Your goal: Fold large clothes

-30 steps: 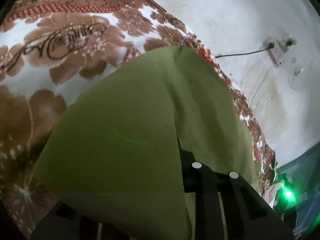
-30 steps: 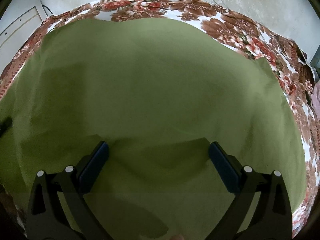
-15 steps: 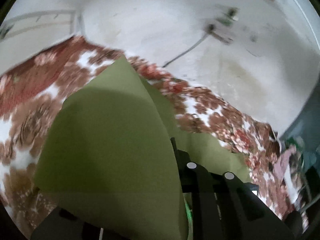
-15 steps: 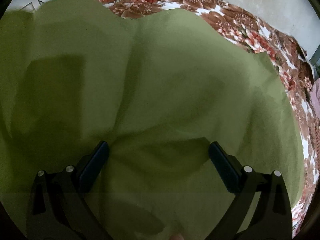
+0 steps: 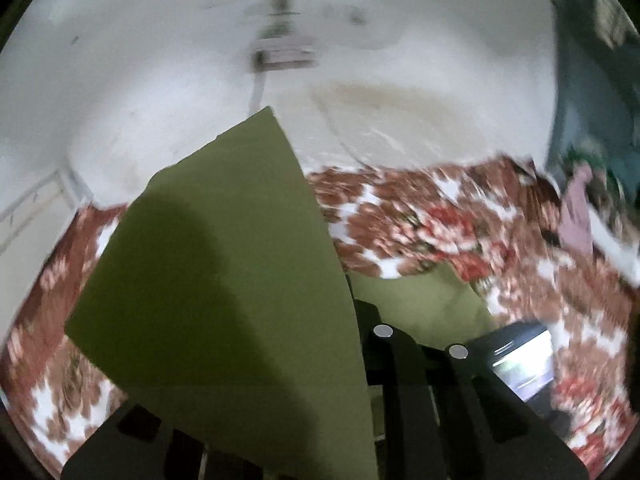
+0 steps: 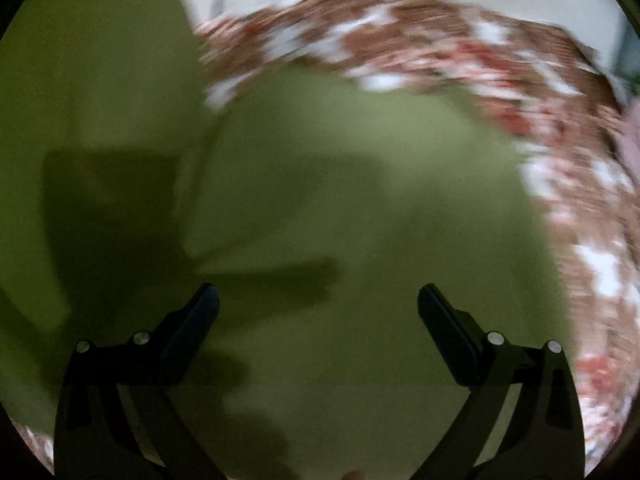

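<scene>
- A large olive-green cloth (image 5: pixel 224 280) dominates my left wrist view, one raised panel standing up from 6 o'clock to a pointed corner near 12 o'clock, in front of the pale wall (image 5: pixel 400 40).
- More of the same cloth lies flat at about 4 o'clock of that view, on a bedspread (image 5: pixel 420 224) printed with brown and red flowers on white.
- In my right wrist view the cloth (image 6: pixel 360 200) fills nearly the whole frame, spread across the bedspread (image 6: pixel 580 208), with a second sheet of it lifted at 9 to 11 o'clock.
- My left gripper (image 5: pixel 352 320) is pinched almost completely closed on the lifted cloth; its edge runs down into the narrow gap, and the panel hides the left-hand finger, leaving only the dark right-hand finger (image 5: pixel 400 380) visible.
- My right gripper (image 6: pixel 318 304) hangs with its jaws spread wide, the two dark fingers (image 6: pixel 192 320) at 7 and 5 o'clock; nothing sits between them, and I see only flat green fabric beyond.
- I cannot tell whether the right fingertips touch the cloth.
- The floral bedspread curves round the cloth from 12 to 5 o'clock in the right view, its edge meeting the wall behind.
- A blurred fitting (image 5: pixel 284 54) hangs on the wall near 12 o'clock in the left view, with a cord running down behind the cloth's corner.
- Motion blur smears both views, and small details at 2 to 3 o'clock of the left view are unreadable.
</scene>
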Demonstrator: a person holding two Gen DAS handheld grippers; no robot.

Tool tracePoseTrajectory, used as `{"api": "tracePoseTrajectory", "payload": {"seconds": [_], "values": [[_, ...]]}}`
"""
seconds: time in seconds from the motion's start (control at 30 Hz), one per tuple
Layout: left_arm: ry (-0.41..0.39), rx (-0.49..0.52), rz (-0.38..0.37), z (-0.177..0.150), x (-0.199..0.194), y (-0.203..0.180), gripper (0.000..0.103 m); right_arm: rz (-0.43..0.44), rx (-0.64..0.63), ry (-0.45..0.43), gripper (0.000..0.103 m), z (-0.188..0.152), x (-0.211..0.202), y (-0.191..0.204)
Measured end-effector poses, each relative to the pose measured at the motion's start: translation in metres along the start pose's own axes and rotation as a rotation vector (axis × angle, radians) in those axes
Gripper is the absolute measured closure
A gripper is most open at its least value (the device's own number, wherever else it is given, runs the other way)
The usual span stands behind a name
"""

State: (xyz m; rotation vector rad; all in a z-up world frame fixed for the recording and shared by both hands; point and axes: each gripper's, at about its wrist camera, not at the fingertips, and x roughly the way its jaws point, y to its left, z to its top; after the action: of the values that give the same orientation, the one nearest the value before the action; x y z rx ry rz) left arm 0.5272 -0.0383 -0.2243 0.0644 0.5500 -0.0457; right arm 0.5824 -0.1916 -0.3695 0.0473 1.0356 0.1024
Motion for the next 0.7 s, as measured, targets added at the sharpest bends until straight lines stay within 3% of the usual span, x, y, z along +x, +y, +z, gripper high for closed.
{"api": "tracePoseTrajectory", "payload": {"seconds": [0.17,0.37,0.47,0.57,0.67,0.7], "values": [[0.091,0.274,-0.008,-0.021,0.038,-0.101,0.09,-0.112,0.121,-0.018,0.005,0.004,-0.016,-0.118],[0.283,0.707,0.055,-0.13,0.11,-0.224,0.089,-0.217,0.159,0.007,0.005,-0.002,-0.009,-0.219],[0.277,0.854,0.143,-0.167,0.119,-0.255,0.089,-0.243,0.143,0.005,0.005,-0.005,-0.015,-0.25],[0.266,0.91,0.198,-0.179,0.12,-0.267,0.088,-0.139,0.182,0.004,0.005,0.001,-0.022,-0.264],[0.253,0.962,0.256,-0.188,0.118,-0.275,0.086,0.088,0.222,-0.005,0.005,0.021,-0.032,-0.261],[0.241,0.968,0.262,-0.19,0.113,-0.278,0.082,0.126,0.209,0.0,0.005,0.029,-0.034,-0.255]]}}
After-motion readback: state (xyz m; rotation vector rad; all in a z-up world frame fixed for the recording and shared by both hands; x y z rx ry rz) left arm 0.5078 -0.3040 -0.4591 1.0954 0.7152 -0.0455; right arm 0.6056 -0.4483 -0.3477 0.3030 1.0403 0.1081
